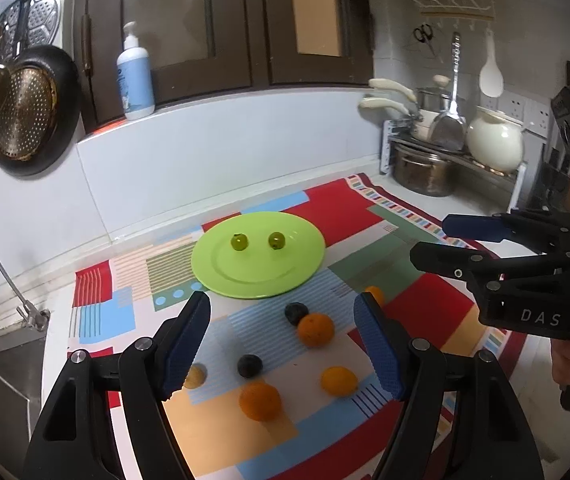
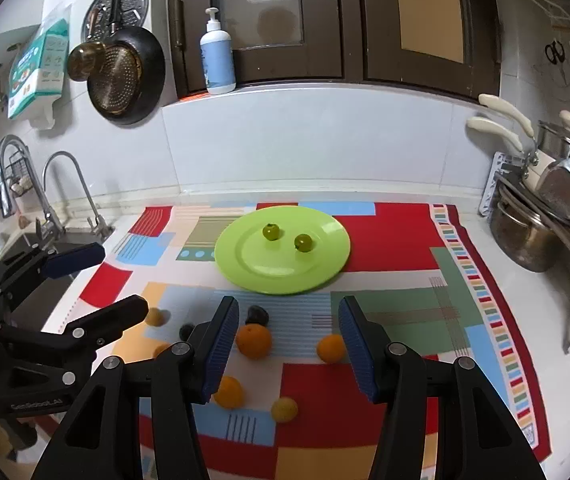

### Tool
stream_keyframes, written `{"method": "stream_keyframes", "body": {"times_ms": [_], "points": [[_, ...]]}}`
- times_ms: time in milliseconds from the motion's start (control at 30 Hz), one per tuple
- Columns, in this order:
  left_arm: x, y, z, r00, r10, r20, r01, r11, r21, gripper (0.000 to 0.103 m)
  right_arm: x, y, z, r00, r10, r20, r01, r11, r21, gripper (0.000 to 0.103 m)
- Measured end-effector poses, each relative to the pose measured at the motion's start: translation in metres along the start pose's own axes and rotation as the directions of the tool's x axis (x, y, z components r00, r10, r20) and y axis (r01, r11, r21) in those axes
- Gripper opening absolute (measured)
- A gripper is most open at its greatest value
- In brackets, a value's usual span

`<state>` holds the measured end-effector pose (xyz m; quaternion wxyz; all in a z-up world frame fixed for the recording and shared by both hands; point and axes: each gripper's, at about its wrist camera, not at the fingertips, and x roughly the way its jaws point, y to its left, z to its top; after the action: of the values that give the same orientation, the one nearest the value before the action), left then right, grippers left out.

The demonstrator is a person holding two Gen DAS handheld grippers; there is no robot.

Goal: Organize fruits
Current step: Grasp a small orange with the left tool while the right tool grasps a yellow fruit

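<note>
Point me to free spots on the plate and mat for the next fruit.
The plate's near half, below the two green fruits, is bare. So are the mat's red and green blocks right of the plate. Crowded: the mat strip in front of the plate, with oranges and dark fruits.

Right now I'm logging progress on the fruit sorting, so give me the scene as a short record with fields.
plate: green plate on the patterned cloth
on plate: two green fruits
off plate: orange fruits and dark fruits on the cloth, nearer the camera than the plate
left claw: open, empty
right claw: open, empty
</note>
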<state>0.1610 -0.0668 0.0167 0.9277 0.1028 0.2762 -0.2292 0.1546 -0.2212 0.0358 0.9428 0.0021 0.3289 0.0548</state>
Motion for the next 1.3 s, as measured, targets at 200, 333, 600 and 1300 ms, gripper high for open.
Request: {"method": "stream_keyframes", "body": {"times_ms": [200,333,600,1300], "points": [[-0.005,-0.011,-0.013,1.0,-0.018,0.02,0.017,0.999,0.034,0.074,-0.011,0.005,-0.018,1.0,-0.007,0.007,0.007,0.999,-0.044,0.053],[-0.003,-0.016,-0.022,0.999,-0.029,0.02,0.028,0.998,0.054,0.074,-0.01,0.007,-0.029,1.0,-0.011,-0.005,0.011,0.998,-0.06,0.053],[0.008,-0.028,-0.04,0.999,-0.049,0.001,0.049,0.991,0.125,0.074,-0.003,0.008,-0.049,0.999,-0.017,-0.041,0.013,0.995,-0.098,0.053],[0.068,-0.044,-0.079,0.982,-0.096,-0.164,0.128,0.973,0.194,0.064,0.056,0.003,-0.091,0.973,0.047,-0.226,-0.081,0.986,-0.147,0.053]]}}
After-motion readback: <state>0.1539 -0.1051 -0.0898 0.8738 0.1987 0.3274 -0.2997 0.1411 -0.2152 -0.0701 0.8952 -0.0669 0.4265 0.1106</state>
